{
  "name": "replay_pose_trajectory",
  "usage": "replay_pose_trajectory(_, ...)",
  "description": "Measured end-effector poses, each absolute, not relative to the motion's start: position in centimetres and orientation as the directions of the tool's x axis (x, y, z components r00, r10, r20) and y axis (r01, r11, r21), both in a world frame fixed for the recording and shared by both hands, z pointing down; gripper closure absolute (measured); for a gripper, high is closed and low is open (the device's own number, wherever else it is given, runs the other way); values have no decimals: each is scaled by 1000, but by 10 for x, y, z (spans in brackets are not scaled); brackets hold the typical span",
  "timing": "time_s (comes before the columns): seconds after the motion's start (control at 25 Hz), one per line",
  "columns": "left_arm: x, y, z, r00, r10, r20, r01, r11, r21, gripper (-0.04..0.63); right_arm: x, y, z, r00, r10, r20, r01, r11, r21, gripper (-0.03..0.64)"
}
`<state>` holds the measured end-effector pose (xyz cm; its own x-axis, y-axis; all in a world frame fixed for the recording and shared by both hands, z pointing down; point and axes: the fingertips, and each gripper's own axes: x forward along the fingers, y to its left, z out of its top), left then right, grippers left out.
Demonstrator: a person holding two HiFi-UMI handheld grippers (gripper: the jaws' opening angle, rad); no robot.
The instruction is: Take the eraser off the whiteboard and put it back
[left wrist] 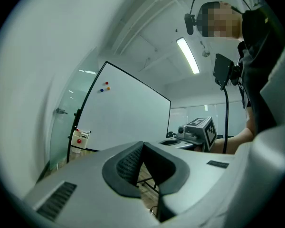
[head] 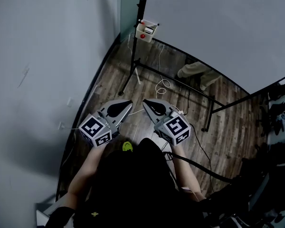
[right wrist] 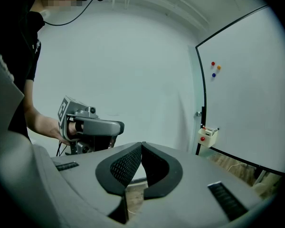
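Observation:
The whiteboard (head: pixel 218 27) stands on a black frame ahead and to the right of me, its face blank apart from three small coloured magnets (right wrist: pixel 214 68) near the top left corner. A small white holder box (head: pixel 146 30) with a red item hangs at its lower left post. I cannot make out an eraser for certain. My left gripper (head: pixel 130 102) and right gripper (head: pixel 144 100) are held side by side in front of my body, well short of the board. Both are shut with nothing between the jaws. Each gripper view shows the other gripper (left wrist: pixel 197 129) (right wrist: pixel 90 127) beside it.
The floor (head: pixel 147 75) is dark wood planking with white and black cables (head: pixel 162 85) running under the board's stand. A grey wall (head: pixel 47 56) is close on the left. Office chairs (head: pixel 278 113) stand at the right edge.

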<state>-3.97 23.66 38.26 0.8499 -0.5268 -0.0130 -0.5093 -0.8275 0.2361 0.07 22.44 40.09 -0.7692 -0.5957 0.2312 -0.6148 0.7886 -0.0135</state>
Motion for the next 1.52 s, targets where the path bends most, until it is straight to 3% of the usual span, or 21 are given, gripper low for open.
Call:
replay_pose_trajectory(1.0, -45, 204, 385, 814, -581, -10, -562, -792, 237, 569, 5, 192, 394, -758, -607, 238, -613, 788, 59, 621)
replay_pose_trajectory(1.52, -26, 90, 406, 814, -580, 41, -567, -777, 274, 569, 12, 74, 420, -776, -575, 258, -594, 804, 4, 621)
